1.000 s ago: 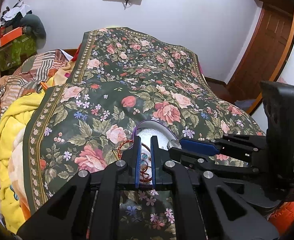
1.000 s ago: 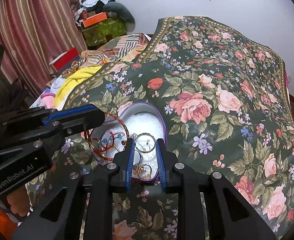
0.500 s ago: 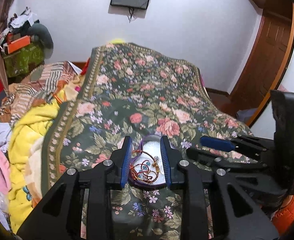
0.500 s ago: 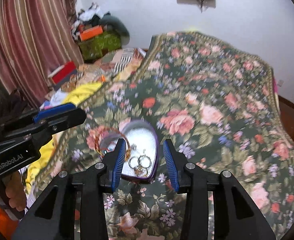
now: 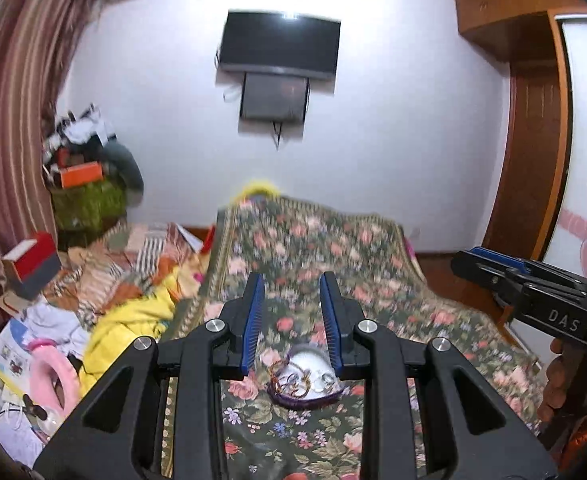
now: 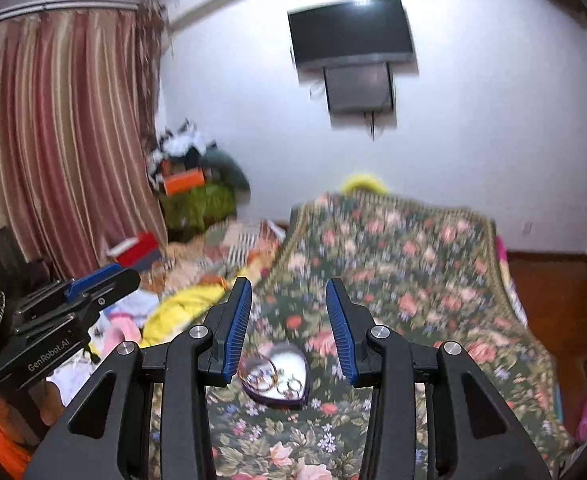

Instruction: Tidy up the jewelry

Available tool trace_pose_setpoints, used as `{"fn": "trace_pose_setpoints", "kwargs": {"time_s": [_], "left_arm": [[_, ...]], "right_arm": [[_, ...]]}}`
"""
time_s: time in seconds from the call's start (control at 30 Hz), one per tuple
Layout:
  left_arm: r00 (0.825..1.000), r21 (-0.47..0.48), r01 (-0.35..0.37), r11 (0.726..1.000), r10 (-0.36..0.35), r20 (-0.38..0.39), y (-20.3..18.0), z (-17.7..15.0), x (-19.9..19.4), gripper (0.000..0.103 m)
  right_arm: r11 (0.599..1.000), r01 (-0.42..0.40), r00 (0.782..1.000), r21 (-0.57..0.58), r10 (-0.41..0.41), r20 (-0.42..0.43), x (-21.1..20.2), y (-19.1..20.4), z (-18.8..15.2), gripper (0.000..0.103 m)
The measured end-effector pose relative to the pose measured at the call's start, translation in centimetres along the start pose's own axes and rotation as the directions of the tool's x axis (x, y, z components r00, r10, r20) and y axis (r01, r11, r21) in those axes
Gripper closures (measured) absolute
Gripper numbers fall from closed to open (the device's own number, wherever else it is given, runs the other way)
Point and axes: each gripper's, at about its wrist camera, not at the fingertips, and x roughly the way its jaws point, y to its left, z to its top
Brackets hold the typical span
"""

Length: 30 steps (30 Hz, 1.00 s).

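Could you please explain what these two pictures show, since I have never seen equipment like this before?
There is no robot here: a person holds a two-finger gripper in each hand, and a fisheye camera on each one looks forward along its fingers. One picture comes from the left gripper, the other from the right gripper. Each picture also catches the other tool at its edge. Both are open and hold nothing. Below them, on a bed with a floral bedspread, lies a heart-shaped purple tray with jewelry in it: a coppery bangle and some rings. Behind are a wall-mounted screen and a striped curtain. Both pictures are somewhat blurred.
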Motion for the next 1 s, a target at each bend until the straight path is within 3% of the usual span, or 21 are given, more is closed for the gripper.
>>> {"fn": "trace_pose_setpoints", "kwargs": {"time_s": [0.17,0.23,0.37,0.53,0.67,0.73,1.0], "left_arm": [[0.994,0.002,-0.014,1.0,0.014,0.108,-1.2,0.5,-4.6,0.076],[0.99,0.011,-0.025,1.0,0.023,0.141,-1.7,0.4,-6.0,0.071],[0.983,0.028,-0.046,0.999,0.04,0.178,-2.6,-0.1,-8.1,0.063],[0.982,0.017,-0.056,0.998,0.052,0.18,-2.9,-0.7,-9.3,0.031],[0.983,0.001,-0.072,0.997,0.071,0.17,-2.6,-0.9,-9.6,0.025],[0.983,-0.008,-0.076,0.997,0.076,0.169,-2.5,-1.0,-9.8,0.02],[0.98,-0.006,-0.089,0.996,0.089,0.176,-2.7,-1.3,-10.6,0.02]], "right_arm": [[0.999,0.018,0.996,-0.035,-0.014,0.093,-3.6,1.8,0.2,0.067],[0.998,0.032,0.993,-0.047,-0.027,0.111,-4.6,2.5,0.0,0.064],[0.997,0.067,0.99,-0.047,-0.061,0.131,-5.6,2.8,-0.6,0.046],[0.991,0.123,0.979,-0.046,-0.113,0.17,-6.2,3.1,-0.9,0.018],[0.988,0.15,0.97,-0.047,-0.138,0.2,-7.0,3.3,-0.9,0.003],[0.985,0.165,0.965,-0.045,-0.152,0.213,-7.1,3.4,-1.0,0.0],[0.986,0.16,0.968,-0.04,-0.148,0.203,-7.6,3.6,-1.6,0.0]]}}
